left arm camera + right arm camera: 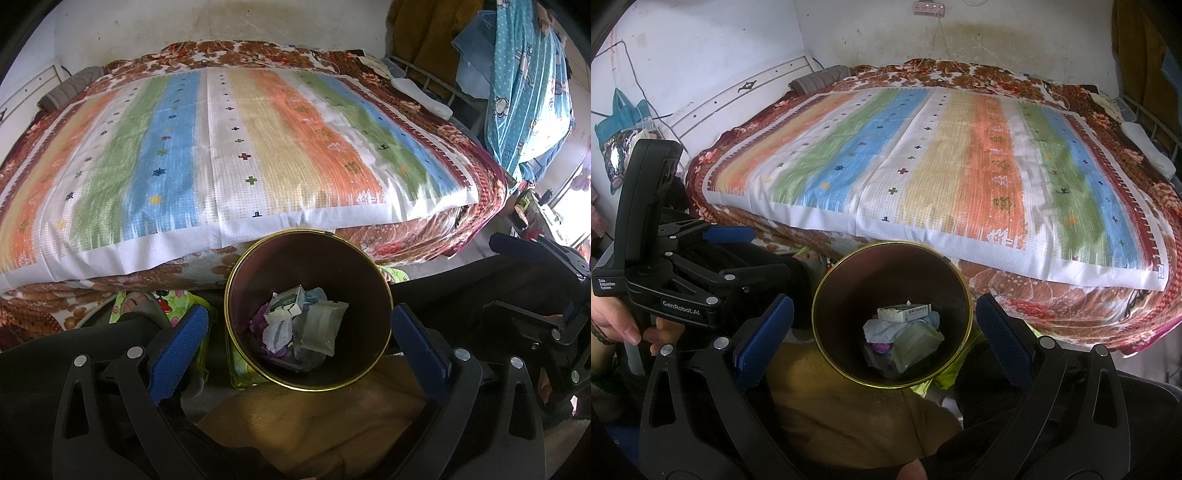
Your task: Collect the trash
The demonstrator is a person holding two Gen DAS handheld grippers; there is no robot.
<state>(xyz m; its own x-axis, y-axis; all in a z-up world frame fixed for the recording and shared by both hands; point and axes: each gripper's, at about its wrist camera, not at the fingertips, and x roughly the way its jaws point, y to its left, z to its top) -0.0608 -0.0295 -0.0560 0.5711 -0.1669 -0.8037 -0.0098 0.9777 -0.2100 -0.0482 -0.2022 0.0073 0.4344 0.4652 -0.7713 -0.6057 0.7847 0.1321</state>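
A dark round bin with a gold rim (384, 291) (966, 295) stands on the floor at the foot of the bed. Inside lie a small white carton (286, 304) (905, 312), a pale plastic packet (321, 326) (916, 345), crumpled tissue and purple scraps. My left gripper (299, 343) hovers over the bin, open, blue pads on either side of it, nothing between them. My right gripper (884, 338) is also open and empty above the bin. The left gripper's body (665, 258), held by a hand, shows at the left of the right wrist view.
A bed with a striped cloth (221, 147) (942, 166) fills the space behind the bin. A tan blanket (314, 424) (849, 406) lies in front. Slippers and a green bag (173, 299) sit left of the bin. Hanging clothes (524, 92) stand at right.
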